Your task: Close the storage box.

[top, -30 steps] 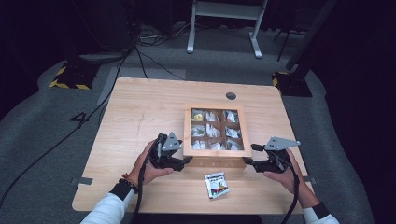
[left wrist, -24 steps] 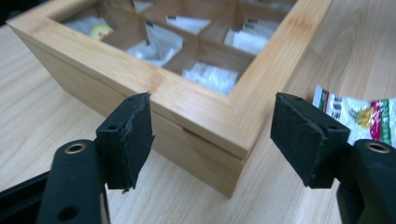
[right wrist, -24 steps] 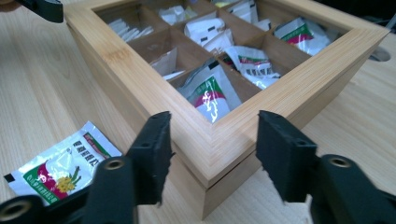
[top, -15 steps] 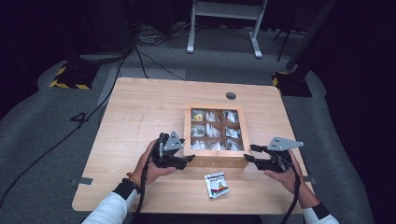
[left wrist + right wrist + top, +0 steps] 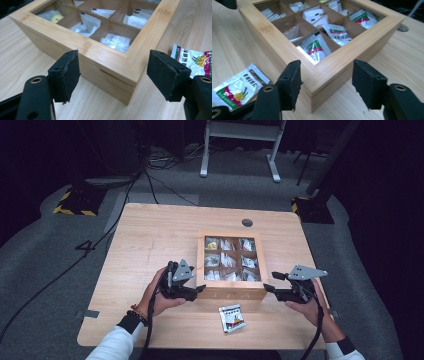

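At the near edge of the worktop (image 5: 150, 235), I hold my left tool (image 5: 199, 290) and right tool (image 5: 267, 288) at the wooden box's (image 5: 231, 293) two front corners, jaws having just been opening, nothing gripped; a sachet (image 5: 232, 317) lies before it.

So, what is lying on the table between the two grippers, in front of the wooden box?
A small tea packet, seen in the high view.

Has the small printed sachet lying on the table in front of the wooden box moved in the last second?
No. The printed sachet lies where it did, just before the box's front wall.
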